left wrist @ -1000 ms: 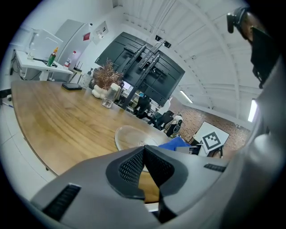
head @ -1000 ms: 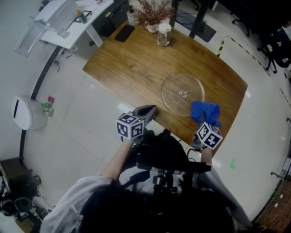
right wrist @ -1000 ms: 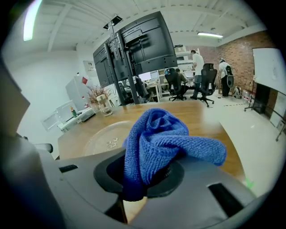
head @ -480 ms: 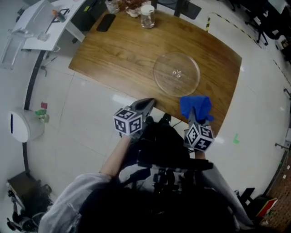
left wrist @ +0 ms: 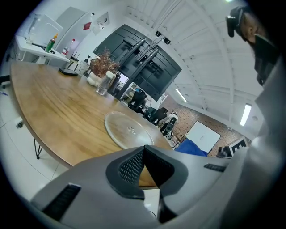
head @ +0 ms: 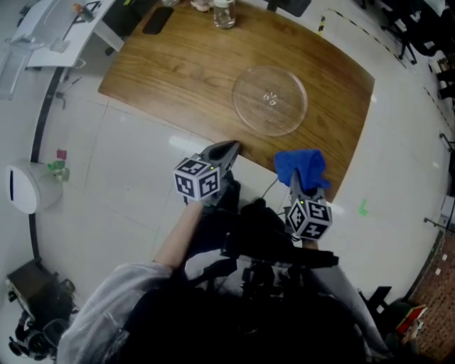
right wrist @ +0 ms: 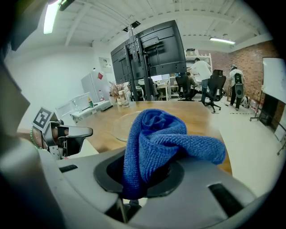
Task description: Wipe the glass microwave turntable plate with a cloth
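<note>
**Spotter:** What have you got in the tongs right now?

**Me:** My right tongs [head: 298, 181] are clamped on the blue cloth [right wrist: 156, 143]. It's bunched up and bulging out over both jaws. My left tongs [left wrist: 144, 150] are closed tip to tip with nothing between them.

**Spotter:** And the plate?

**Me:** The glass plate [head: 270, 99] lies flat on the wooden worktop [head: 170, 64], toward its right half, and nothing is touching it. A jar [head: 224, 13] stands at the far side, well away from it.

**Spotter:** What's changed in the last second?

**Me:** A second ago the cloth sat right against the plate's near rim in the head view. Now there's a strip of bare wood between them, and the cloth hangs over the worktop's near edge. The left tongs point at that same edge, just as they did before, and they haven't opened. The plate hasn't budged on the wood. It only looks higher in the head view because my head has tipped, and the jar is now almost out of frame at the top.

**Spotter:** Has the grip on the cloth changed?

**Me:** No, it's the same pinch, with the cloth still wadded.
</note>
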